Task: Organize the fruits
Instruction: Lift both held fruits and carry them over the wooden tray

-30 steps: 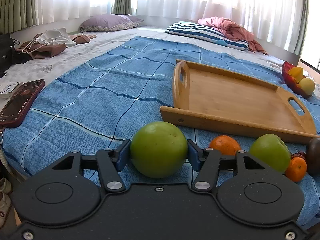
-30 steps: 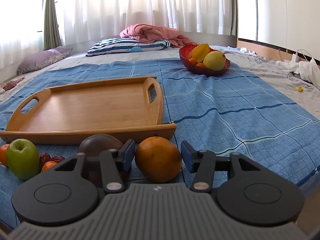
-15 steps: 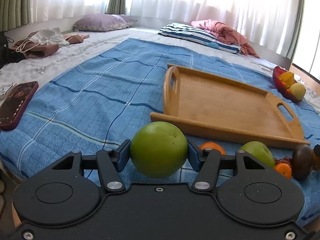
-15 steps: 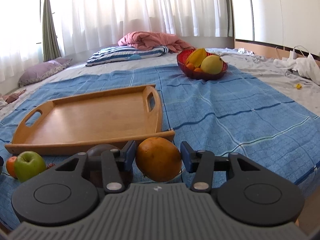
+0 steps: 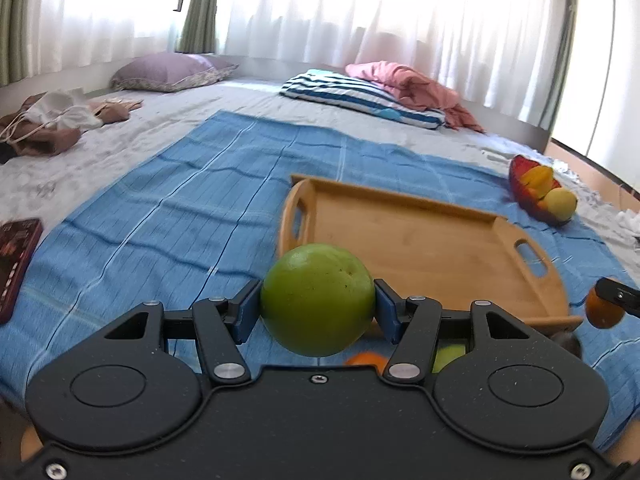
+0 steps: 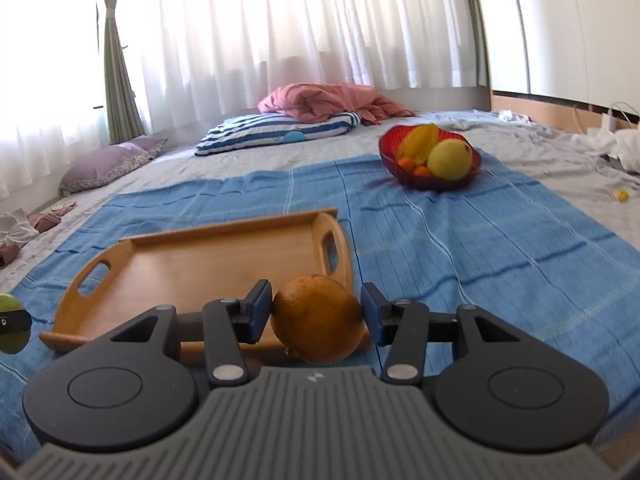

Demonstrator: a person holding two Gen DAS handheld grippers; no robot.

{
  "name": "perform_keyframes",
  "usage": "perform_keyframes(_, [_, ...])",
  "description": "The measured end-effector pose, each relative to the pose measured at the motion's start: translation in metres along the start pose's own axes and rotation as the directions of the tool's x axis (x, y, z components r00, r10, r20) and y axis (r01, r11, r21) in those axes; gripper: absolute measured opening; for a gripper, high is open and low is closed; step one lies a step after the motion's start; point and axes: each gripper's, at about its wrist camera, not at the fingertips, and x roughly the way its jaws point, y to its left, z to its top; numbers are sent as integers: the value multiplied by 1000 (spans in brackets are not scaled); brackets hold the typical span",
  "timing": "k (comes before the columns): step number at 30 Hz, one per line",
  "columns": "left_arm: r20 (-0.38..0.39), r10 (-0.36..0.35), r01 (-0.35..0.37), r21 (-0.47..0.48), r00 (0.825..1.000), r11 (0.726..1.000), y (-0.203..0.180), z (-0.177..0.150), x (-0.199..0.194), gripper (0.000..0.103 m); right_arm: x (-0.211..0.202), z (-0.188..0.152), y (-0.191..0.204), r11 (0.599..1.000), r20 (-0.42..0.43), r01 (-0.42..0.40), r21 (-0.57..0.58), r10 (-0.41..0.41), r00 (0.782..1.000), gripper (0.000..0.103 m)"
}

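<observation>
Bedroom, blue checked blanket (image 5: 168,216): we carry two fruits at once. Left gripper (image 5: 317,308) clamped on round green apple (image 5: 317,300); right gripper (image 6: 316,314) clamped on round orange fruit (image 6: 318,318). Both aloft, just short of empty wooden handled tray (image 6: 192,264). Our advice: clear near rim, lower onto tray floor well apart, release gently against rolling.
</observation>
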Motion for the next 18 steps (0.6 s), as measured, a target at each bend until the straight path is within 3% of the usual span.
perform_keyframes(9, [6,-63,63,16,998,998,-14,53,21,56,34,54,2,997,-24,-71,0,71,997,52])
perform_keyframes(18, [-27,-131,131,6,991,991,-31,107,61,56,84,95,-2,991,-98,-102,82,110,989,52])
